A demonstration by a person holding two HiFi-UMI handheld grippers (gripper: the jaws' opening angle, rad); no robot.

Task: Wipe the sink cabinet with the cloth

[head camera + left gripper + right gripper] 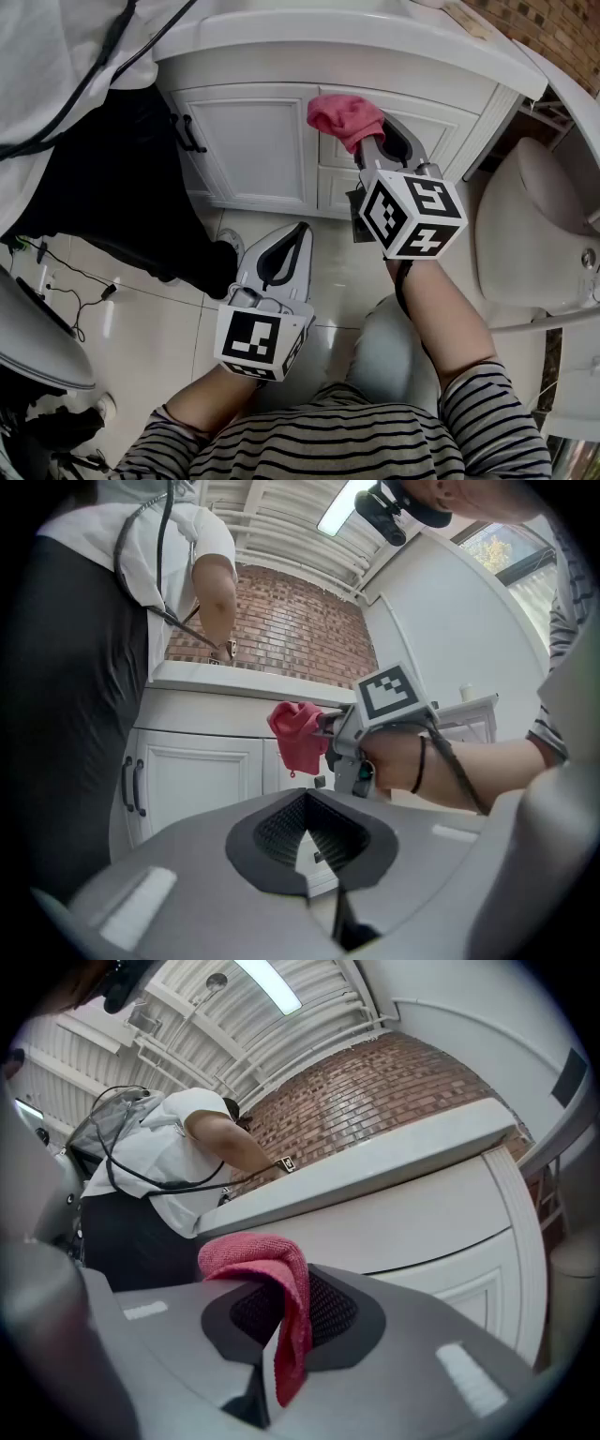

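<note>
Right gripper (375,148) clamping pink cloth (343,116), cabinet (253,150) beyond

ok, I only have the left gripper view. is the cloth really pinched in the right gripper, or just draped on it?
Observer: Pinched. The right gripper view shows the pink cloth running down between the shut fingers of the right gripper.
Operator: and where does my left gripper sit?
Observer: Head view: the left gripper is low over the floor tiles, short of the cabinet.
Operator: anyone close to it?
Observer: A bystander's shoe sits on the floor just left of its fingers.
</note>
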